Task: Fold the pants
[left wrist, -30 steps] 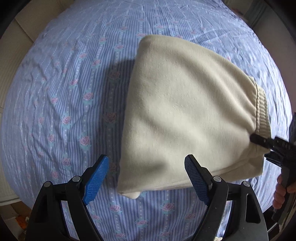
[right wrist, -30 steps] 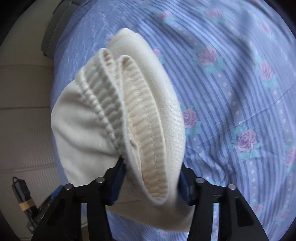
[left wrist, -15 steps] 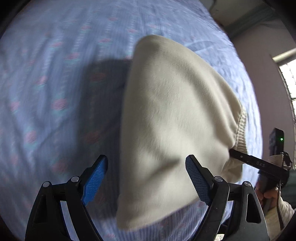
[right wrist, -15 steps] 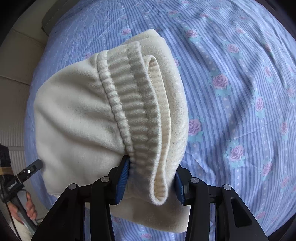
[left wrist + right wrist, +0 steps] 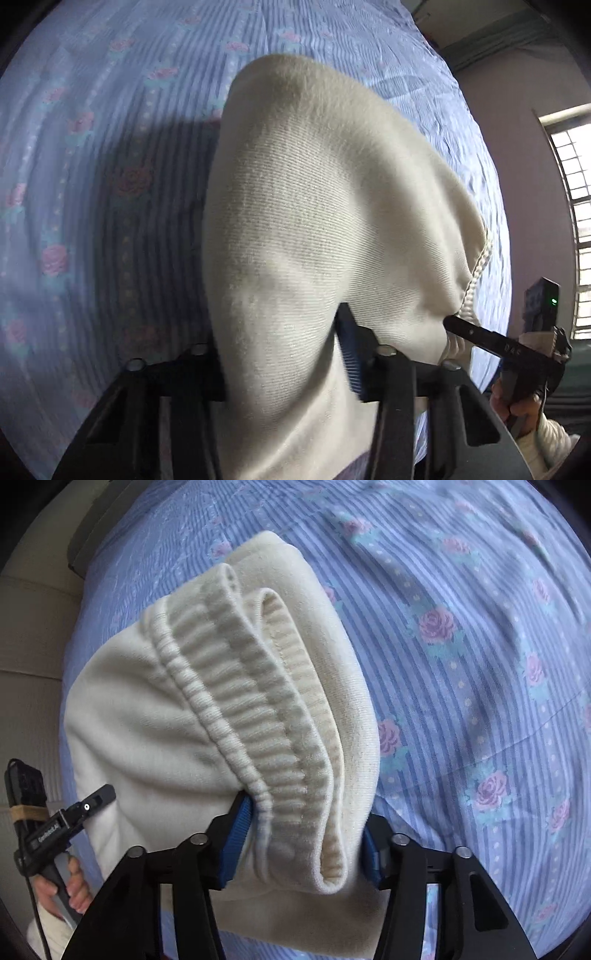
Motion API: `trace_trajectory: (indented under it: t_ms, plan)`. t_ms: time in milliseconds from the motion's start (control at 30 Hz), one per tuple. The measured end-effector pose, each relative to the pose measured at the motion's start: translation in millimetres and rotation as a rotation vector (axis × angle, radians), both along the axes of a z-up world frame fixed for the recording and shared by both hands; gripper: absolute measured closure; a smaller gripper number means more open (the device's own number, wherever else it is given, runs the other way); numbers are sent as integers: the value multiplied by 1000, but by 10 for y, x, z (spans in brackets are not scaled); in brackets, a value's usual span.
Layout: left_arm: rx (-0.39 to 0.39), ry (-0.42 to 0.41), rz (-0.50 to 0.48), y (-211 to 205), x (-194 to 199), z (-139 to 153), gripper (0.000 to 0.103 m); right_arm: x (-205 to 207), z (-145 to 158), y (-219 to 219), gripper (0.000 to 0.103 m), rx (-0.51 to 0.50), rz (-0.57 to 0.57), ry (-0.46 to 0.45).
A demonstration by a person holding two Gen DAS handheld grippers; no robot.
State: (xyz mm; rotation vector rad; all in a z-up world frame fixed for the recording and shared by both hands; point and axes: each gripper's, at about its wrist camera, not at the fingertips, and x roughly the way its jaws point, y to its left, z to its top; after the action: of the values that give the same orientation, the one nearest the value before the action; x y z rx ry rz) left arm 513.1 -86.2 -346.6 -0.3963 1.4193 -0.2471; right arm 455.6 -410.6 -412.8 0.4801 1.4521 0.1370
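Left gripper (image 5: 280,354) lowered, jaws closing on pants (image 5: 317,206)

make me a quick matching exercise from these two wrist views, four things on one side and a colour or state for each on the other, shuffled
Things:
1. pants
2. bedsheet
3. right tongs
4. left tongs

Colour or state:
A. blue stripes with pink roses
B. clamped on the ribbed waistband
C. cream knit, bunched up off the bed
D. closing around a plain fold of cloth

Pairs: 1-C, 2-A, 3-B, 4-D
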Motion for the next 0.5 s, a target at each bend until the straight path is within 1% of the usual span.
trace_trajectory:
  t_ms: [100, 233, 333, 400, 500]
  plan:
    - [32, -39, -3, -81, -91, 213, 71, -62, 241, 120, 66, -52, 34, -49]
    - [112, -78, -42, -302, -209, 508, 73, -182, 559, 177, 72, -51, 55, -105]
    - [159, -85, -71, -422, -260, 673, 73, -267, 801, 223, 73, -46, 83, -153]
    - [165, -88, -74, -469, -339, 767, 73, -311, 964, 215, 74, -37, 107, -182]
    - [157, -91, -52, -473, -509, 953, 74, -450, 1218, 246, 74, -19, 140, -227]
